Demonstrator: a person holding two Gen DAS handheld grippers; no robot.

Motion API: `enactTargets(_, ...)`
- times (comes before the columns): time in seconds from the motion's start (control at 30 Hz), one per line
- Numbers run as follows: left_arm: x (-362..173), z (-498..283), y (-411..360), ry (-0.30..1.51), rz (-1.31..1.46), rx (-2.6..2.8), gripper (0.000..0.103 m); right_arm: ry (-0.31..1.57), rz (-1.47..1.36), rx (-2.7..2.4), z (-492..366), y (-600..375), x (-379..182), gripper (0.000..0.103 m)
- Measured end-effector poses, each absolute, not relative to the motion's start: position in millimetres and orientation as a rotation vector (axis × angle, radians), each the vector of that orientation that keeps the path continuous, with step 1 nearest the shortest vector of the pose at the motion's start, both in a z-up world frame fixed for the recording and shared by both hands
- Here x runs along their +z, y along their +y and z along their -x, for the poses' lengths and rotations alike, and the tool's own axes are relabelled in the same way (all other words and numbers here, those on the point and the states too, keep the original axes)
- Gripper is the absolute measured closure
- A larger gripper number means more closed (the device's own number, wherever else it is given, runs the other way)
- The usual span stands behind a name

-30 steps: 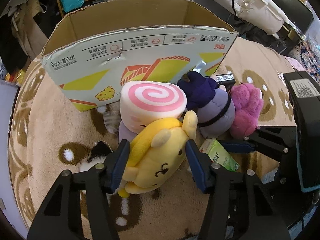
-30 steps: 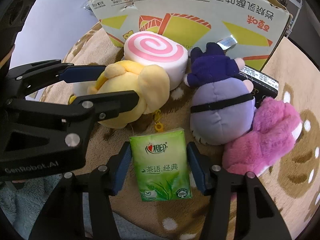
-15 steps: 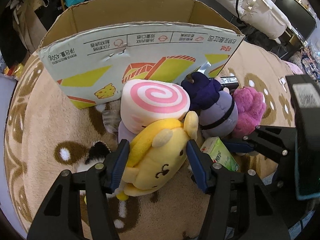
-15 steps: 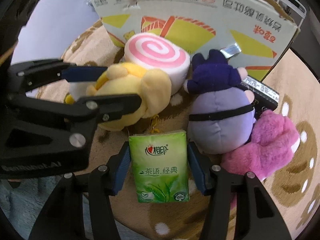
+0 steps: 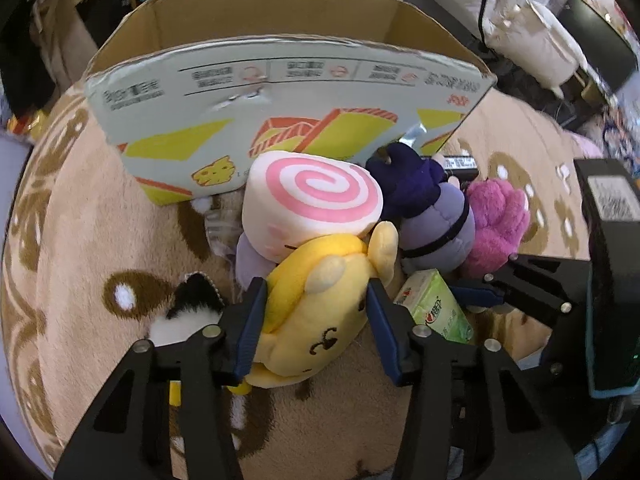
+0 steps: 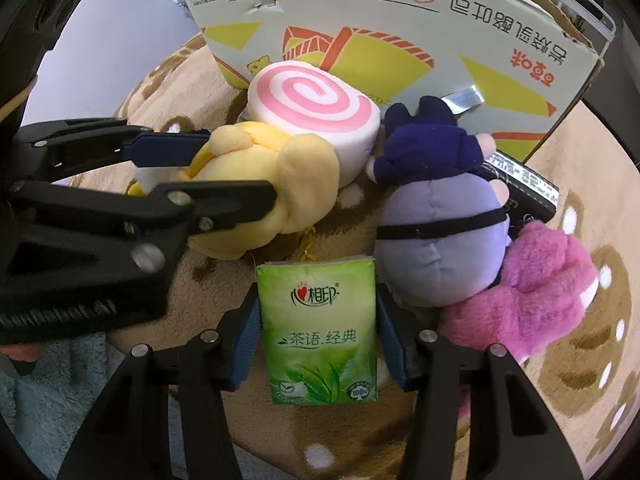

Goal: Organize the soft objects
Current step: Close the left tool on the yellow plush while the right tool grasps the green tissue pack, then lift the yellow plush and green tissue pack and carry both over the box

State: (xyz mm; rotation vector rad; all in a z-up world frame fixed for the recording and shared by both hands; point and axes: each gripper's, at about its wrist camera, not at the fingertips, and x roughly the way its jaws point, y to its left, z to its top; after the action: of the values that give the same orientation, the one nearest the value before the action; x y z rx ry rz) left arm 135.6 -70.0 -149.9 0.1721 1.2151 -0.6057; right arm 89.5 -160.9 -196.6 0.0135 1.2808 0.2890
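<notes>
A yellow plush dog (image 5: pixel 316 300) lies on the brown patterned rug (image 5: pixel 80 240), leaning against a pink swirl roll cushion (image 5: pixel 312 196). My left gripper (image 5: pixel 316 328) straddles the dog's head. Its jaws are closing and the blue pads (image 5: pixel 250 328) press into the plush on both sides. The right wrist view shows the same grip from the side, with the left gripper (image 6: pixel 240 168) around the yellow dog (image 6: pixel 288 168). A green tissue pack (image 6: pixel 316 312) lies flat between the pads of my right gripper (image 6: pixel 318 340), whose jaws are closing and touch both its long edges.
An open cardboard box (image 5: pixel 280 92) stands right behind the pile. A purple plush (image 6: pixel 436 232) and a pink furry plush (image 6: pixel 532 296) lie right of the tissue pack, a black carton (image 6: pixel 524 188) behind them. A black-and-white plush piece (image 5: pixel 188 304) sits by the left finger.
Both pairs of jaws have narrowed: the left pads now squeeze the yellow dog, and the right pads have come in against the tissue pack. Neither hand has shifted noticeably.
</notes>
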Motion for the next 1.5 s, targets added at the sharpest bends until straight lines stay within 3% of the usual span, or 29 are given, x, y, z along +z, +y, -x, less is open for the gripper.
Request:
enactTargets(0.17,-146,-131,-65,1.21,-0.156,-0.581,0.063,1.258,-0.028,0.286,-85,-167,-187,0.047)
enactTargets(0.73,-88,-99,-39,0.995,-0.178,-0.497,0.063,1.103,-0.057,0.221,-65,-187,-138,0.047)
enactTargets(1.5,-13,-55,-10,0.543,-0.118,-0.363,0.063,0.651,-0.031,0.007,-28,-211,-45,0.047)
